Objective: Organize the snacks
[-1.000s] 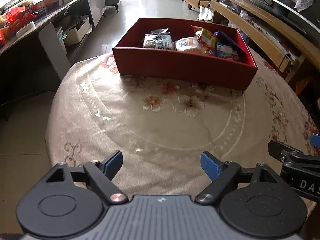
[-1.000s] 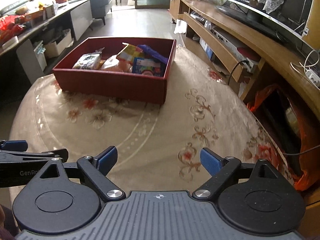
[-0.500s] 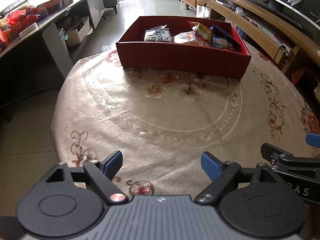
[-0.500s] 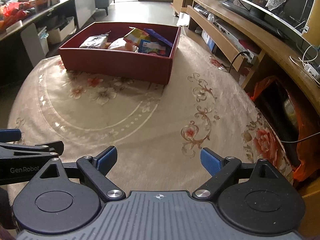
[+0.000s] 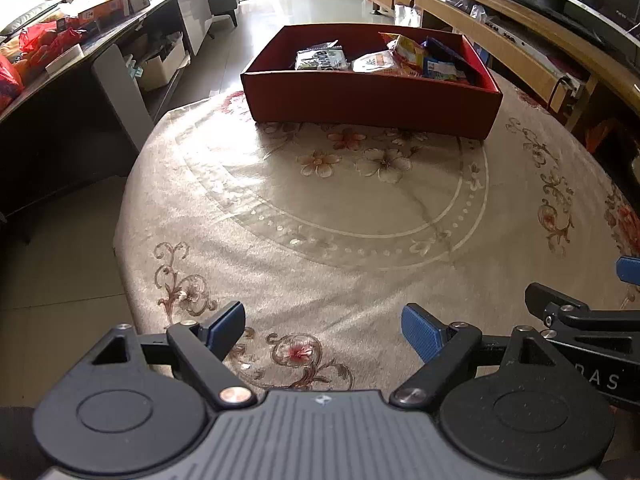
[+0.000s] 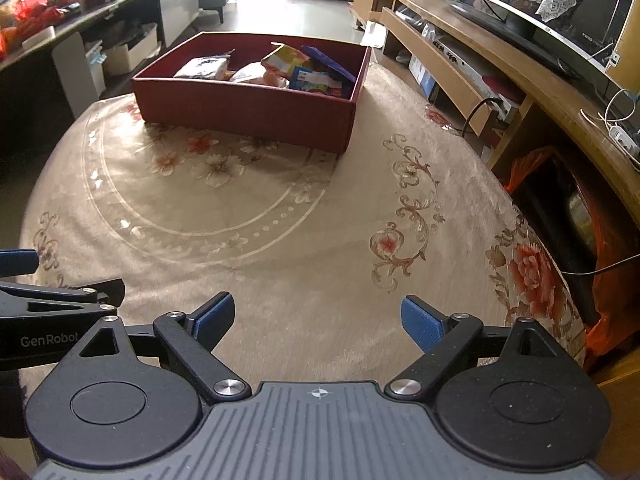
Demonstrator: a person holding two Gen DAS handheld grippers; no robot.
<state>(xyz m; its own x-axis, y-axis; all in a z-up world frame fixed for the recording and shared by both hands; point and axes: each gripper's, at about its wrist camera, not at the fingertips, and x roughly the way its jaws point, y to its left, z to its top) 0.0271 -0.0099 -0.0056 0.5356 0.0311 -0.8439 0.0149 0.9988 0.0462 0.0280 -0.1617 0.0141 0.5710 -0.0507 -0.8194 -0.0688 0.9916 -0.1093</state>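
Red box (image 5: 372, 100) of snacks (image 6: 280, 70), orange bag (image 6: 528, 168) right-view only

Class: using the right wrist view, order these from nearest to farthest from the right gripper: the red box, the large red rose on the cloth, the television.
From the right gripper:
1. Red rose, on the cloth, right.
2. Red box, ahead, slightly left.
3. Television, far right on the cabinet.

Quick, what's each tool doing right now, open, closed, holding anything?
Left tool: open, holding nothing, above the tablecloth.
Right tool: open, holding nothing, also short of the red box.
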